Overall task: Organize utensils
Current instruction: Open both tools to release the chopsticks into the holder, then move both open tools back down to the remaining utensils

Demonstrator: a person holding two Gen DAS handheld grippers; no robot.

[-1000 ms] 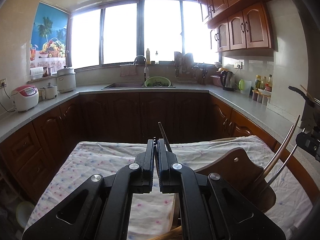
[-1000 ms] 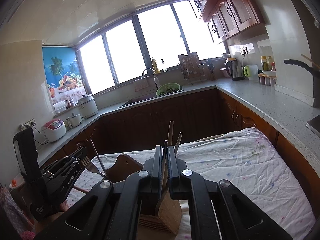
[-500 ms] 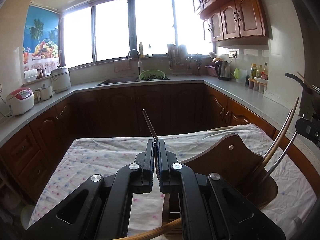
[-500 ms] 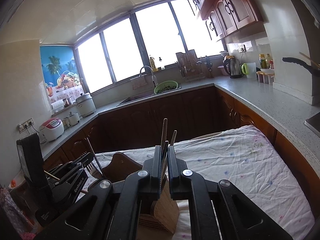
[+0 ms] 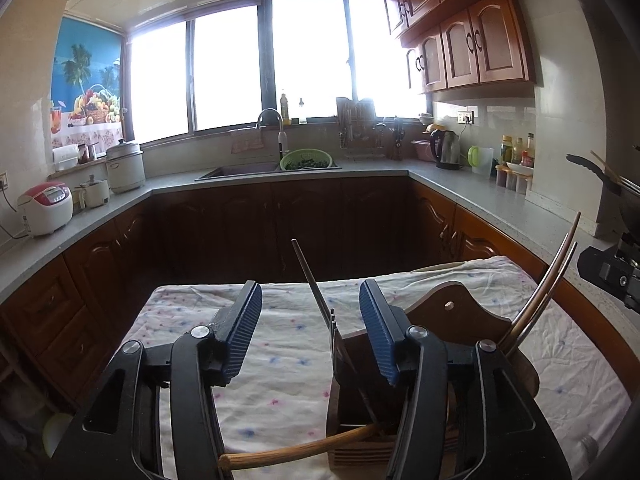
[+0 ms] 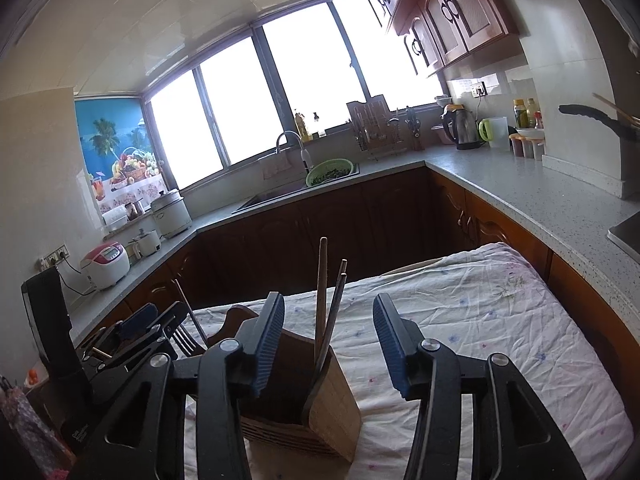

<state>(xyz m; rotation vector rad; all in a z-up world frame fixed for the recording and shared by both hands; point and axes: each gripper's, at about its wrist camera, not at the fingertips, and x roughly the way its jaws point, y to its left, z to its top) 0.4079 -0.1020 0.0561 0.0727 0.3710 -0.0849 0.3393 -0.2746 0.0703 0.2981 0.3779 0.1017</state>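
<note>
Wooden holder [image 6: 320, 396] sits low in the middle of the frame on the cloth-covered worktop [image 6: 500, 320], with three sticks [image 6: 322, 292] standing in it. One fork [image 5: 340, 344] leans inside too. Both tongs, left [image 5: 310, 312] and right [image 6: 328, 320], have just opened wide, gripping nothing

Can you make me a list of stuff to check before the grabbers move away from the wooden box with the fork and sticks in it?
1. Left gripper let go, fingers just opened, clear of the fork: ok.
2. Right gripper let go, fingers just opened, clear of the chopsticks: ok.
3. Fork inside the wooden holder: ok.
4. Chopsticks standing in the holder: ok.
5. Wooden-handled utensil fully inside: cannot tell.
</note>
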